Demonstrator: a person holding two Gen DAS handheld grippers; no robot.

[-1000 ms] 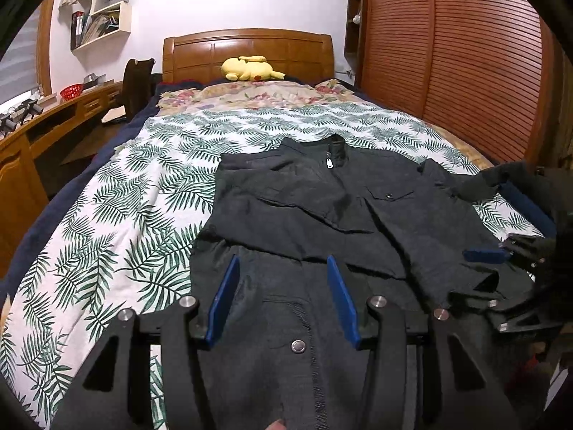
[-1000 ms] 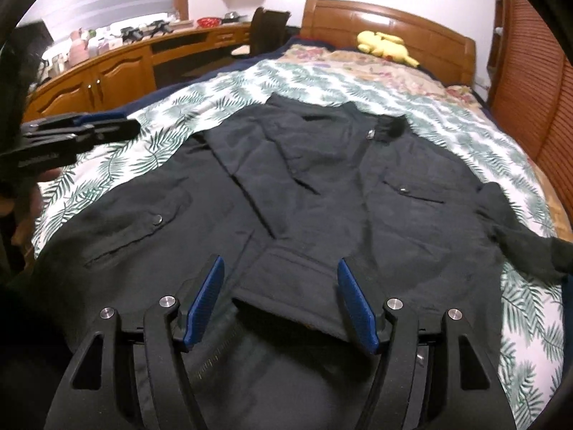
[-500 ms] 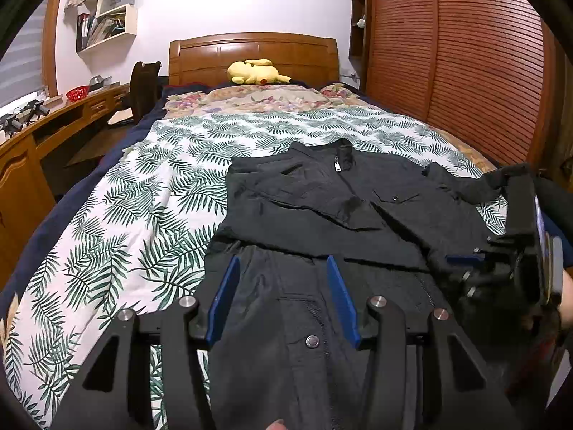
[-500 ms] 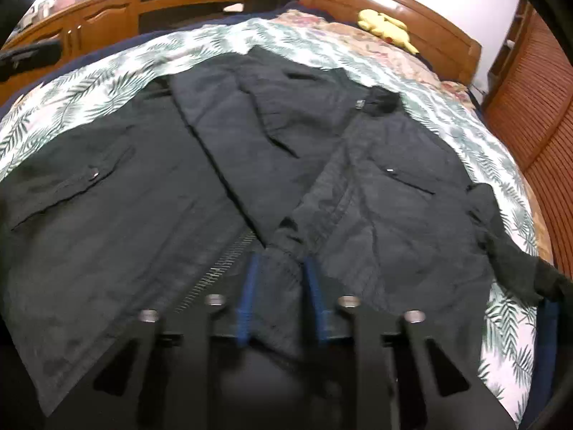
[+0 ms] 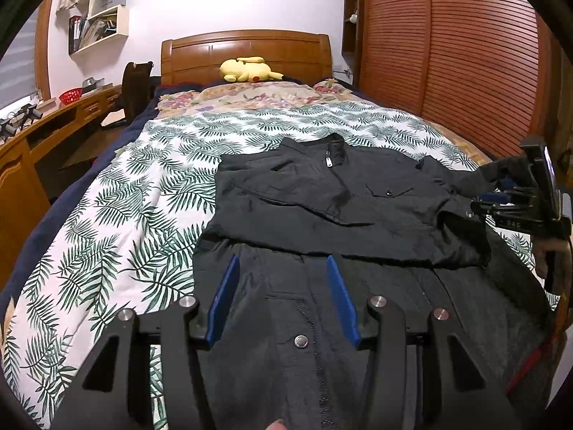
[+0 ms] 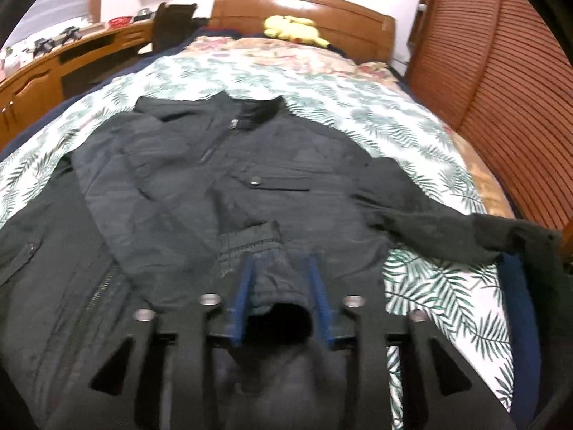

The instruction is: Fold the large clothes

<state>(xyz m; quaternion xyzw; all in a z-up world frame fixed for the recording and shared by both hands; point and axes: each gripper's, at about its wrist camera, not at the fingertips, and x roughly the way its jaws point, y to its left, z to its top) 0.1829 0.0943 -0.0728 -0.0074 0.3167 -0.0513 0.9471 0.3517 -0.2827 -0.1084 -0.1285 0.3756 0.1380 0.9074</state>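
A dark grey jacket [image 5: 322,200] lies front up on the leaf-print bed cover [image 5: 143,186], collar toward the headboard. It also shows in the right wrist view [image 6: 222,179]. My left gripper [image 5: 281,272] is open and empty above the jacket's lower front, near a snap button [image 5: 301,341]. My right gripper [image 6: 281,261] is shut on the jacket's elastic cuff [image 6: 265,268] and holds it up over the jacket's right side. The right gripper also shows at the right edge of the left wrist view [image 5: 501,197]. The other sleeve [image 6: 447,225] trails off the bed's right side.
A yellow plush toy [image 5: 247,70] lies by the wooden headboard [image 5: 247,48]. A wooden desk [image 5: 43,132] and a chair [image 5: 136,86] stand on the left. A slatted wooden wardrobe [image 5: 458,43] runs along the right of the bed.
My right gripper closed on the jacket's cuff and carried it to the right and up. My left gripper stayed open and drew back a little toward the hem.
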